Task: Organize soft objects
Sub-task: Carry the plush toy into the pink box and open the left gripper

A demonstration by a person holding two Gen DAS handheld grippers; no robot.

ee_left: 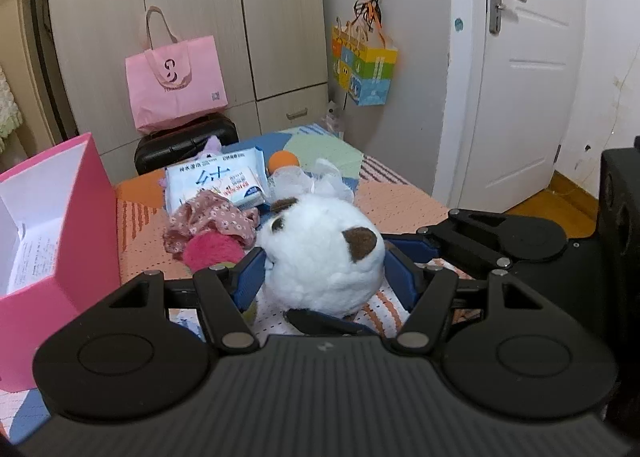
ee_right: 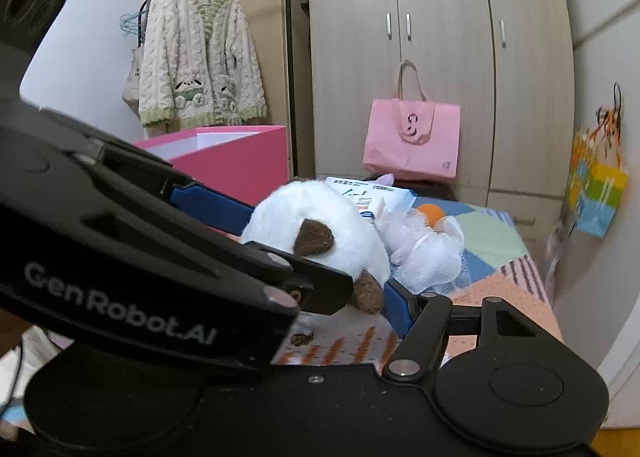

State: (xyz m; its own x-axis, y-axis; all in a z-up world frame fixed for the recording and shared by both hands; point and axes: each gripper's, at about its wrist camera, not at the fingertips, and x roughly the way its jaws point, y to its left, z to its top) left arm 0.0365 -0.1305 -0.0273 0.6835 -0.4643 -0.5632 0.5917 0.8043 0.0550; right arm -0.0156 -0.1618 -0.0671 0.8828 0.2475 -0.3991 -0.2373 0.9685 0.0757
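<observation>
We hold the white plush toy (ee_left: 320,253) with both grippers: the left gripper (ee_left: 324,269) and right gripper (ee_right: 320,253) each half-open, pads pressing its sides above the bed (ee_left: 400,201).

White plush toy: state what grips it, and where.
Both grippers hold the white plush toy. The left gripper clamps its round sides; the right gripper squeezes it from the other direction, one of its fingers by a brown patch.

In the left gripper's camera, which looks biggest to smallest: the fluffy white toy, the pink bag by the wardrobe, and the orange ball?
1. White plush toy, though it is right by the camera, which makes it look big.
2. Pink tote bag, farther back; in real life it may be as big or bigger.
3. Orange ball, clearly smallest, partly hidden.
</observation>
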